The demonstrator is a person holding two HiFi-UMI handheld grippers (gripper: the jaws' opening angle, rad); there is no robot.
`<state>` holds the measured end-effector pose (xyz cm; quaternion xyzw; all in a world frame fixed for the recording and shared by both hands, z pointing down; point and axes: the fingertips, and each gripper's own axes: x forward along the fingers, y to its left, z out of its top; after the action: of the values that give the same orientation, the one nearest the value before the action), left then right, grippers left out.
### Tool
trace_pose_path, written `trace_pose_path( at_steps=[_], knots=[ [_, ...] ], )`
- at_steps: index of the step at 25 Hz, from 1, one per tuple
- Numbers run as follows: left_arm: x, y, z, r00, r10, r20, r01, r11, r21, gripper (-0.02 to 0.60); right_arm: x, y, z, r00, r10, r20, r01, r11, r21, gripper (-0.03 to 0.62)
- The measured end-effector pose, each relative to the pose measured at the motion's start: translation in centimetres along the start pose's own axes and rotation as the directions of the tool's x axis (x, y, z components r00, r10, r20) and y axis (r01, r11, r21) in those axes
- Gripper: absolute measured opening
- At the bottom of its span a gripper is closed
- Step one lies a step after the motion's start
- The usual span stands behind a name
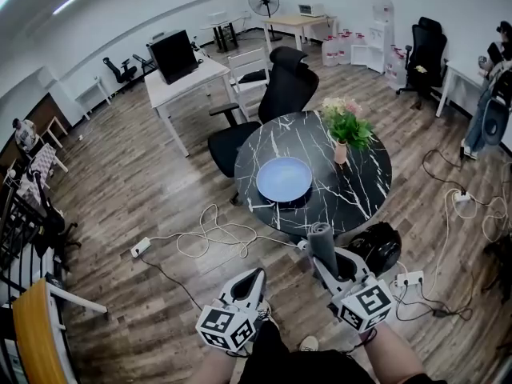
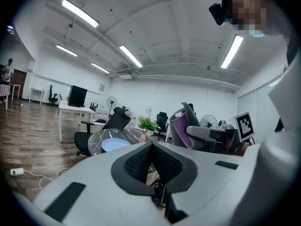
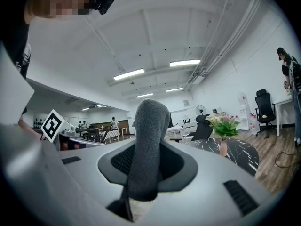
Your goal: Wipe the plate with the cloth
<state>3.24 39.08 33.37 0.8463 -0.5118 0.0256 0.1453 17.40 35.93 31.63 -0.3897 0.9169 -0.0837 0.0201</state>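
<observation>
A pale blue plate [image 1: 284,179] lies on the round black marble table [image 1: 368,182], toward its near left side; the plate [image 2: 114,145] also shows small in the left gripper view. My right gripper [image 1: 323,256] is shut on a folded grey cloth [image 1: 322,244], which sticks up between its pads in the right gripper view as a grey cloth [image 3: 146,145]. It hangs just short of the table's near edge. My left gripper [image 1: 254,282] is shut with nothing in it, lower left of the table, over the floor.
A vase of flowers [image 1: 346,128] stands on the table right of the plate. A black office chair [image 1: 276,94] sits behind the table, a black bag [image 1: 380,246] under its near edge. Cables and power strips [image 1: 216,234] lie across the wooden floor. A white desk [image 1: 180,82] stands far left.
</observation>
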Motion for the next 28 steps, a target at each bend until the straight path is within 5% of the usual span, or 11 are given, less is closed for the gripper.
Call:
trace_pose_path(
  at_steps=[28],
  knots=[
    [15.0,23.5,5.7,0.987,-0.147,-0.059,0.143,0.987,-0.072,0.018,26.2,-5.8,1.4,0.987,-0.151,-0.054,0.150,0.989,-0.011,0.118]
  ],
)
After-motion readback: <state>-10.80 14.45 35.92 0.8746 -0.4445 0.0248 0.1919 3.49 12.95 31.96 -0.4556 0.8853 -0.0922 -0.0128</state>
